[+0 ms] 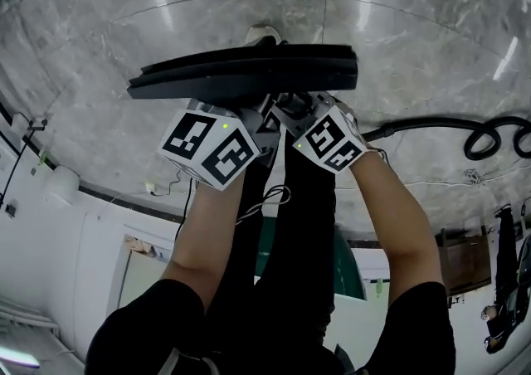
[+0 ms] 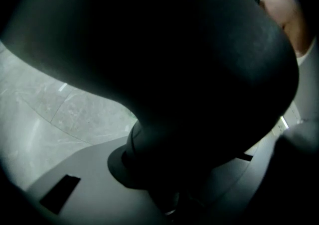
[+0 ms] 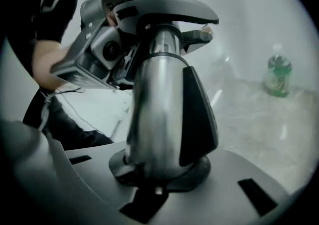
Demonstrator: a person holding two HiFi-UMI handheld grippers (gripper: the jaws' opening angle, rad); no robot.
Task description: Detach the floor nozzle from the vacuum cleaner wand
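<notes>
Over a grey marble floor [image 1: 99,17], head view: the black nozzle [image 1: 249,70] sits crosswise near the top of the frame, long side running left to right. Both tools meet just below its middle, marker cubes close side by side, bare forearms [image 1: 207,232] trailing back toward the camera. The left gripper [image 1: 253,120] comes in from the left and the right gripper [image 1: 303,112] from the right, both tips tucked under the nozzle's rear edge. Whether the nozzle rests on the floor or is lifted cannot be told. Left gripper view: almost all dark, the nozzle's body crowding the lens. It narrows to a stem that runs down between the jaws, and the jaws are clamped on it. Right gripper view: a silver neck [image 3: 157,114] with a black wedge-shaped piece on its right side rises from between the jaws. The jaws are pinched on its base. At the neck's far end sits the dark underside of the nozzle, and the left gripper is up against it from the left. A black hose [image 1: 440,124] loops on the floor well to the right. A green bottle [image 3: 278,75] stands far off by the wall.
</notes>
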